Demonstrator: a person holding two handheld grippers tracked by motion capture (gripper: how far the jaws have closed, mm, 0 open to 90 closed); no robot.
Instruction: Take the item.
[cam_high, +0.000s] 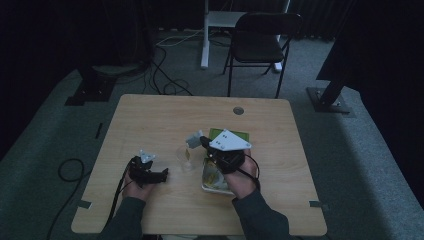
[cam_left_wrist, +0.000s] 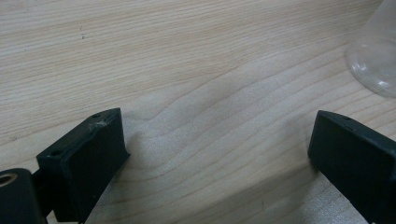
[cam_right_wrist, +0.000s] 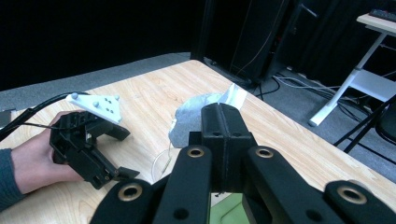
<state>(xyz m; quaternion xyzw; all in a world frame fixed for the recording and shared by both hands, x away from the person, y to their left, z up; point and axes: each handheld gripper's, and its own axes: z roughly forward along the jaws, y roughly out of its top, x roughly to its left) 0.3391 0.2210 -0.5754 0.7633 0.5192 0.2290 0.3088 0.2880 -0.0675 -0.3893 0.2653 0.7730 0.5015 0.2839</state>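
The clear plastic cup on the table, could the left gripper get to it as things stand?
Probably yes. The left gripper has its jaws open, and bare table lies between it and the clear cup.

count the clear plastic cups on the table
1: a clear plastic cup stands near the table's middle, between the two hands, just left of the food tray. Others may be hidden behind the right hand.

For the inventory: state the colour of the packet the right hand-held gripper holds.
Silvery grey packet, clearest in the right gripper view.
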